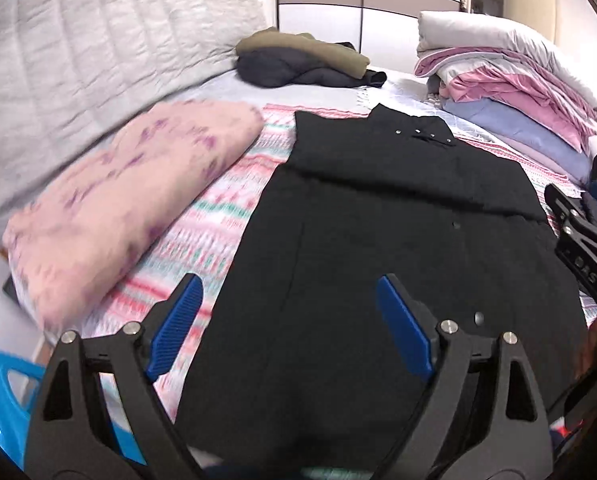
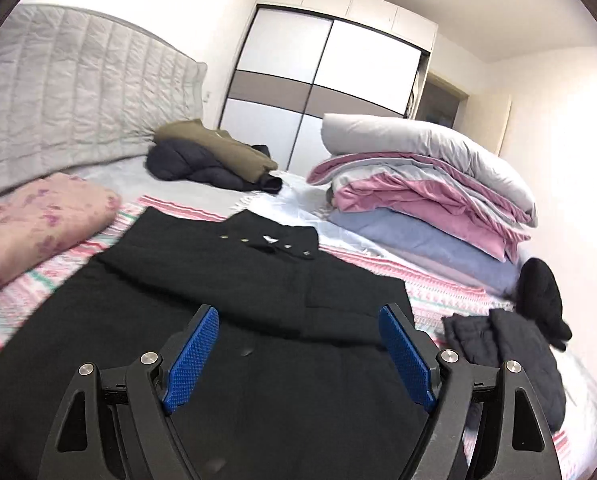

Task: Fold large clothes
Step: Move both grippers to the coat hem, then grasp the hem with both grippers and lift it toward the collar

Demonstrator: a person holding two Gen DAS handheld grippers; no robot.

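Observation:
A large black coat (image 1: 378, 240) lies flat on the bed, collar with metal snaps at the far end; it also shows in the right wrist view (image 2: 238, 300). Its sleeves look folded in across the body. My left gripper (image 1: 288, 284) is open and empty above the coat's near left part. My right gripper (image 2: 298, 314) is open and empty above the coat's near right part. The right gripper also shows at the right edge of the left wrist view (image 1: 586, 216).
The striped pink bedspread (image 1: 218, 216) covers the bed. A pink pillow (image 1: 118, 200) lies left. An olive and dark jacket pile (image 1: 306, 58) sits far back. Stacked quilts (image 2: 430, 184) are at right, with dark clothes (image 2: 510, 360) beside the coat. A blue plastic item (image 1: 2, 400) is lower left.

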